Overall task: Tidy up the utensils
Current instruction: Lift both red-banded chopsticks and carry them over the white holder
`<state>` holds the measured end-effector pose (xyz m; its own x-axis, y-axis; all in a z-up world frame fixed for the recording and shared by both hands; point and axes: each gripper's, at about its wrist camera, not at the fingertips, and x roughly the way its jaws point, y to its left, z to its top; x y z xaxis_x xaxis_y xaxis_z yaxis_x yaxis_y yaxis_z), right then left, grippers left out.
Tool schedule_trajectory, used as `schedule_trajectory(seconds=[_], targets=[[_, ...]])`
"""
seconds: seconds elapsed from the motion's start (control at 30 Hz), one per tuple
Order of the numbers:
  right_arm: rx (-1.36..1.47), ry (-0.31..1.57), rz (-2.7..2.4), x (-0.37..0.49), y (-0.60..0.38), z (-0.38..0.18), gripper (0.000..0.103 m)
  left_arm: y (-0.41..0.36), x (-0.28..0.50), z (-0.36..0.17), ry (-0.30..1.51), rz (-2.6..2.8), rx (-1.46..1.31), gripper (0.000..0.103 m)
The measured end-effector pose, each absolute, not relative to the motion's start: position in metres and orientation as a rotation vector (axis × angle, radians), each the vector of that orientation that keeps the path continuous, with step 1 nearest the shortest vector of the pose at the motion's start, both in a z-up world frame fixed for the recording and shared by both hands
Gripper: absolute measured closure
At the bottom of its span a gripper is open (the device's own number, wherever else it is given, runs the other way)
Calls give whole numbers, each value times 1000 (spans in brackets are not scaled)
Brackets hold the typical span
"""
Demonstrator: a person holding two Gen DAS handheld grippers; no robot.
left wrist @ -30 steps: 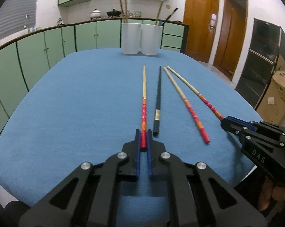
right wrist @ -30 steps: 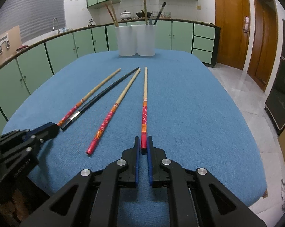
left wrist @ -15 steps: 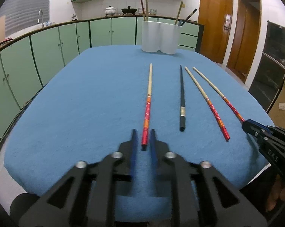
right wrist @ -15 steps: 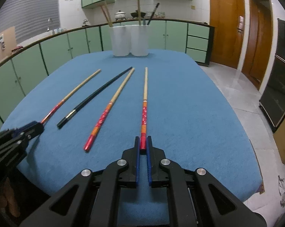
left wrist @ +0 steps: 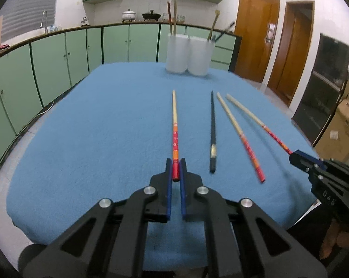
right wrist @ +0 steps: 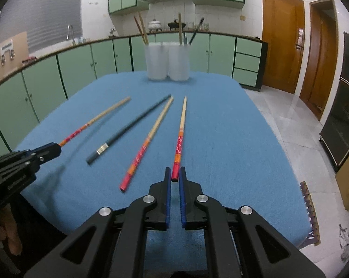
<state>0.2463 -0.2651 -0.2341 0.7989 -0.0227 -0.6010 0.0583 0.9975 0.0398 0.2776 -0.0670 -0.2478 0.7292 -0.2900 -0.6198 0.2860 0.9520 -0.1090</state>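
Observation:
Each gripper is shut on the red end of a red-and-bamboo chopstick and holds it above the blue table. My left gripper (left wrist: 175,165) holds one chopstick (left wrist: 174,125); it also shows in the right wrist view (right wrist: 50,150). My right gripper (right wrist: 174,173) holds another chopstick (right wrist: 181,134); it also shows in the left wrist view (left wrist: 296,157). A black chopstick (left wrist: 212,129) and a third red-and-bamboo chopstick (left wrist: 239,134) lie on the cloth between them. Two white holders (left wrist: 188,55) with several sticks in them stand at the table's far edge.
The blue tablecloth (left wrist: 105,127) covers the whole table. Green kitchen cabinets (left wrist: 58,55) run behind and to the left. Wooden doors (right wrist: 283,51), a dark oven and a cardboard box (left wrist: 341,129) stand to the right of the table.
Both grippers have lifted and pulled back with their chopsticks, which now hang above the cloth. The black chopstick and the other red one have stayed on the table.

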Motion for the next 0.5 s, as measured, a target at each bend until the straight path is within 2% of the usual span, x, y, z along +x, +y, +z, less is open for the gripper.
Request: schedule_trajectory(seconds=[0.5], targets=[[32, 553, -20, 256, -276, -109, 97, -56, 294, -127, 538, -361, -31, 98]])
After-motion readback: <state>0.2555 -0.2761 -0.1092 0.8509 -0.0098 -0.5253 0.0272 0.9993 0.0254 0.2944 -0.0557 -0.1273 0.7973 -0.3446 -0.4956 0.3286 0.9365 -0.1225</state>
